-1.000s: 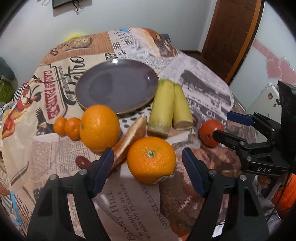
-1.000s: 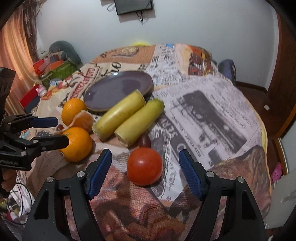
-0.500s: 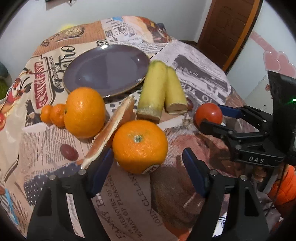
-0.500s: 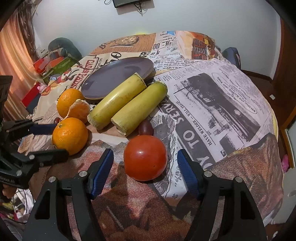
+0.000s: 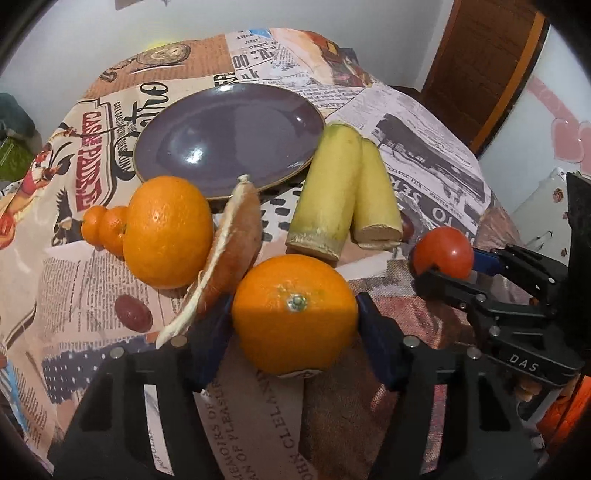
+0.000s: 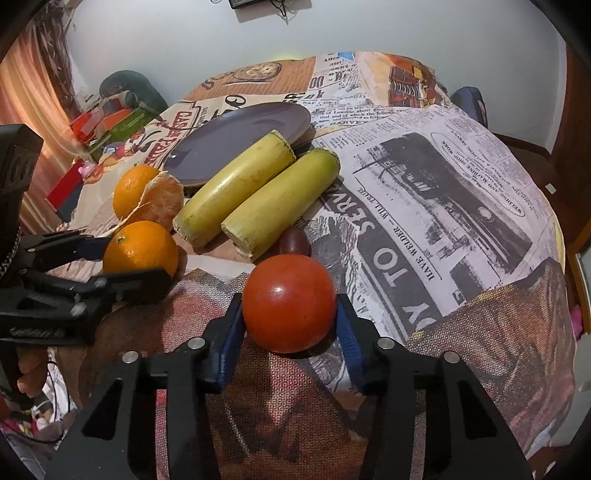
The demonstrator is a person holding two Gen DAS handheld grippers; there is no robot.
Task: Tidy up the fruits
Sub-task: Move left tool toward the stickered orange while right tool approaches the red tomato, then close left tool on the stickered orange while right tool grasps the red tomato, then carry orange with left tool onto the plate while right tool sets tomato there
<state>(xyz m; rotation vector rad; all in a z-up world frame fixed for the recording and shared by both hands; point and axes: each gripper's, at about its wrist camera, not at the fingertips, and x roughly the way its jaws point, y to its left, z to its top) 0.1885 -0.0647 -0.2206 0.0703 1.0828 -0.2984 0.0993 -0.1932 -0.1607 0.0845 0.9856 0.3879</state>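
A round table is covered by a cloth [image 6: 443,192] printed with newspaper pages and old adverts. Behind it stands a plain white wall [image 6: 369,33], a brown wooden door [image 5: 480,62] to one side, an orange curtain [image 6: 33,92] and a heap of coloured boxes [image 6: 107,122] to the other.

An empty purple plate [image 5: 229,133] sits toward the far side of the table. Two yellow-green cane pieces [image 6: 258,192] lie side by side, touching, their long axes running from the plate's rim toward the near edge, cut ends facing the grippers. A small dark grape [image 6: 293,240] lies at the near cut end of one piece.

The left gripper [image 5: 295,317] is clenched on the near orange [image 5: 295,314], stem scar up, blue pads pressing both its sides. Just beyond it leans a peeled half orange [image 5: 229,251], tilted against a second whole orange [image 5: 168,230]; two small tangerines [image 5: 105,229] sit beside that one, and another grape [image 5: 133,314] lies apart on the cloth.

The right gripper [image 6: 290,314] is clamped on the red tomato [image 6: 290,302], near the table's front edge, pads touching both flanks.
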